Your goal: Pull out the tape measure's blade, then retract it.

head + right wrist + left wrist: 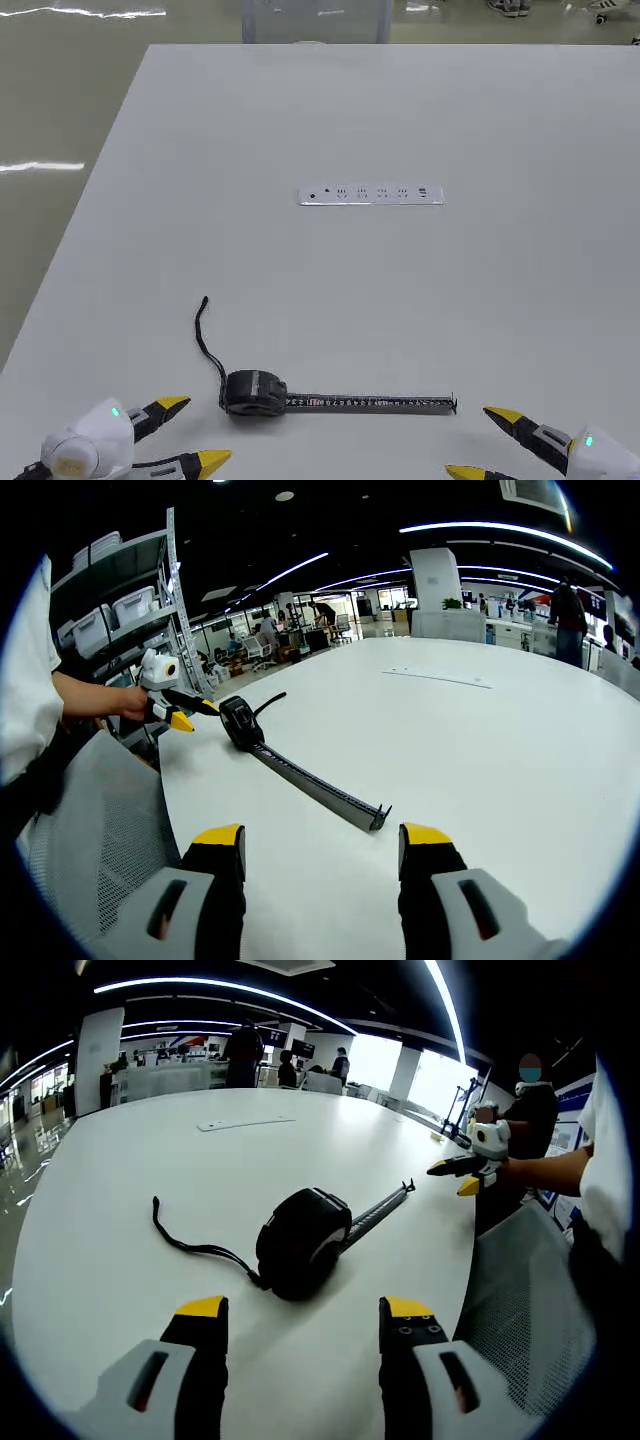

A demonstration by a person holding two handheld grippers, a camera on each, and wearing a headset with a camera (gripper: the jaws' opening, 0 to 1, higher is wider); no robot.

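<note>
The tape measure [253, 391] lies near the bench's [400, 290] front edge, blade [370, 404] out; left gripper [203, 431] and right gripper [470, 441] flank it, jaws spread, touching nothing.

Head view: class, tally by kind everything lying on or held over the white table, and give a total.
tape measure: 1
power strip: 1
hand-held gripper: 2 (left hand-held gripper, right hand-held gripper)
Total: 4
</note>
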